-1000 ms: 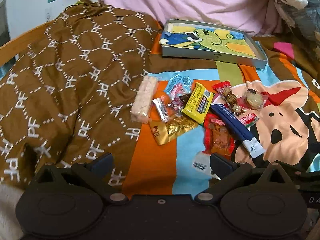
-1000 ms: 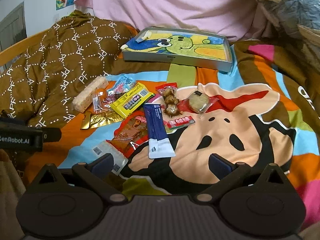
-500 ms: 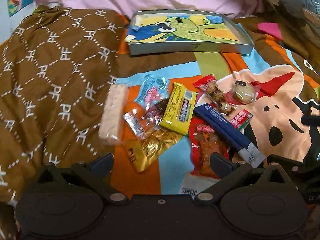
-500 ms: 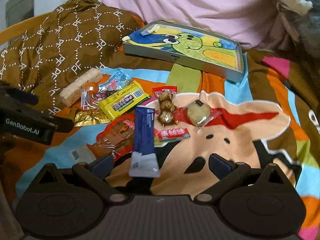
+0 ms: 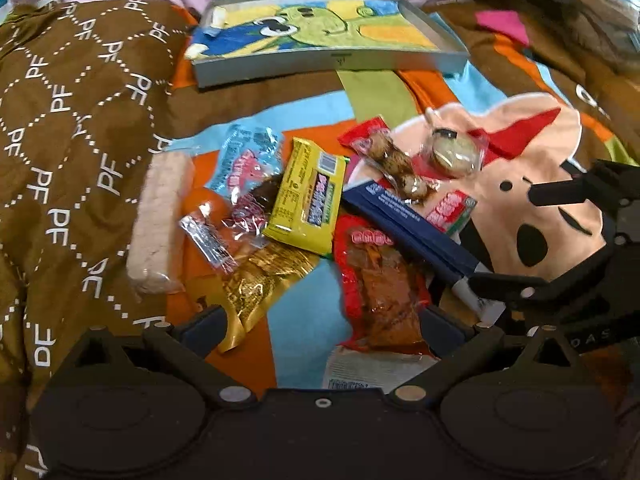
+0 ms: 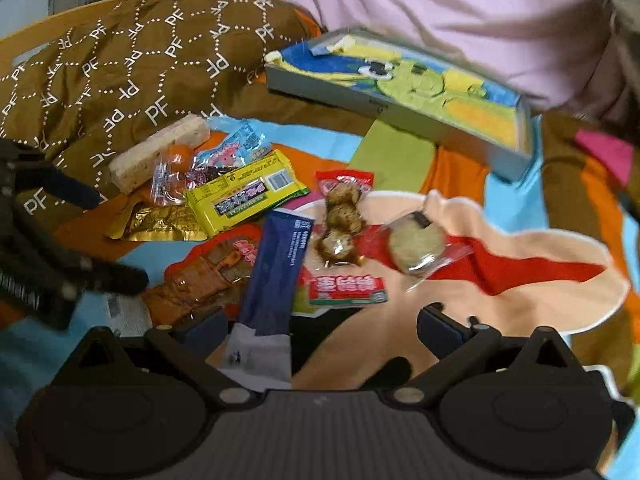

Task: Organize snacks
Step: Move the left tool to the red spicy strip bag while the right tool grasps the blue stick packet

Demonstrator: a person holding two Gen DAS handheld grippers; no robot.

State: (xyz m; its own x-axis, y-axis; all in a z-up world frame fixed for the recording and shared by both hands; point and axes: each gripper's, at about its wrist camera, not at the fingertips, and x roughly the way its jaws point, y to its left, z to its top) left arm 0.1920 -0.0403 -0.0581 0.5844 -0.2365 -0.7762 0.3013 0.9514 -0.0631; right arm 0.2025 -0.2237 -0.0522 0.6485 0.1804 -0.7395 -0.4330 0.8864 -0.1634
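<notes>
Several wrapped snacks lie in a pile on the cartoon bedspread. Among them are a yellow packet (image 5: 309,196) (image 6: 244,196), a dark blue stick packet (image 5: 412,228) (image 6: 276,272), a red meat packet (image 5: 380,284), a gold foil packet (image 5: 256,284), a pale rice bar (image 5: 160,216) and a round cookie (image 6: 416,244). My left gripper (image 5: 324,328) is open and empty, low over the red and gold packets. My right gripper (image 6: 322,328) is open and empty over the blue stick's white end. A grey tray (image 5: 332,64) (image 6: 384,100) with a green cartoon liner lies beyond the pile.
A brown patterned quilt (image 5: 80,120) is heaped on the left. A pink cloth (image 6: 420,4) lies behind the tray. The right gripper shows at the right edge of the left wrist view (image 5: 576,248); the left gripper shows at the left edge of the right wrist view (image 6: 44,248).
Both grippers have moved forward and down toward the snack pile, which now looks larger. The grippers have come closer together. The snacks have not moved.
</notes>
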